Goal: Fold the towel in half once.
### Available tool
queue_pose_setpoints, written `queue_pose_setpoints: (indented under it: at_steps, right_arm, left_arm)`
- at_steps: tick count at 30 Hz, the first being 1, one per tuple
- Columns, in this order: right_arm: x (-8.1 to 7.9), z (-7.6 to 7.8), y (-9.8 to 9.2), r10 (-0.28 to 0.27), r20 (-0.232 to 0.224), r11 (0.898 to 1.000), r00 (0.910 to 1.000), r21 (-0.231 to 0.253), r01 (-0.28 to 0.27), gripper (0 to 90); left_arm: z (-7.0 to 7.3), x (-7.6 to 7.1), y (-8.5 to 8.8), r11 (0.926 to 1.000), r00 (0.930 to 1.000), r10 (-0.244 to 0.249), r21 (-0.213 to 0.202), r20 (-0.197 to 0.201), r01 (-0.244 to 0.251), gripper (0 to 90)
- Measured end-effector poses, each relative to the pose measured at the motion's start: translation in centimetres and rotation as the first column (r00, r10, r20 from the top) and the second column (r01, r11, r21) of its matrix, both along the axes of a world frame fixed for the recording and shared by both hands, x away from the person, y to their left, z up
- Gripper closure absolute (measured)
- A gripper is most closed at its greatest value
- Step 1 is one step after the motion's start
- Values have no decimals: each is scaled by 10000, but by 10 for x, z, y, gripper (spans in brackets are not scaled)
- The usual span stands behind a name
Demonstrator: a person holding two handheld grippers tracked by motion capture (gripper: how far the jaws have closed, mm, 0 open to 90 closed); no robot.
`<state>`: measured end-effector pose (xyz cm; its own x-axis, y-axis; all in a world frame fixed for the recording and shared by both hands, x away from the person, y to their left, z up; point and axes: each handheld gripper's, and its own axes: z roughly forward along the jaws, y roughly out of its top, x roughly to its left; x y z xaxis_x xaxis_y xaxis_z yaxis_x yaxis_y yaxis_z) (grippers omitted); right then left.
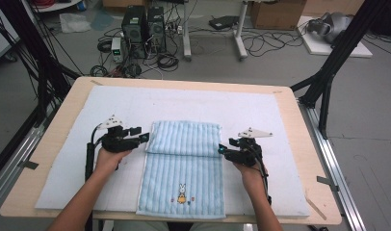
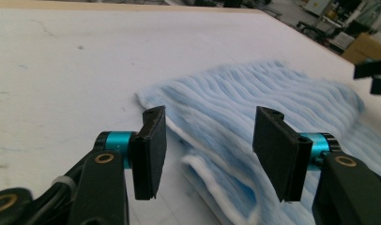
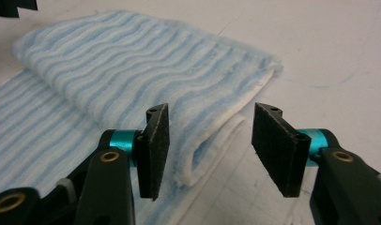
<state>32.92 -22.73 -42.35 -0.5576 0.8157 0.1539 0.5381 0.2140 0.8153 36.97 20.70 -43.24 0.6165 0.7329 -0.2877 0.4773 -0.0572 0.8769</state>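
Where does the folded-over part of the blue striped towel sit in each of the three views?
High view: folded part at centre, between both grippers.
Left gripper view: folded part ahead of the open jaws, running up and right.
Right gripper view: folded part ahead, running up and left.
Shared landmark: the white mat.

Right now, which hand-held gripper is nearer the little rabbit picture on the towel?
Right, narrowly. The right hand-held gripper sits at the towel's right edge by the fold; the left hand-held gripper sits at the left edge, slightly farther up the table from the rabbit.
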Motion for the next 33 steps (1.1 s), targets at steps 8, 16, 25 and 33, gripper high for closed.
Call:
queue_pose_setpoints:
  at_steps: [8,16,25,33]
  right_arm:
    - [1,0,-4,-131,-20,9998,9999,148,131,417]
    - [1,0,-7,-155,-7,9997,9999,212,155,408]
    - [2,-2,-7,-98,-106,9997,9999,220,100,399]
    - [8,-1,-8,-253,-149,9992,9996,307,258,375]
  left_arm:
    - [8,41,-15,9995,9974,309,130,-644,-301,435]
    - [-13,60,-38,9834,9898,888,1678,-1110,-694,411]
    - [-17,54,-56,9328,9986,416,3593,-331,-269,562]
    - [-15,52,-58,9465,9990,-117,3216,-422,247,872]
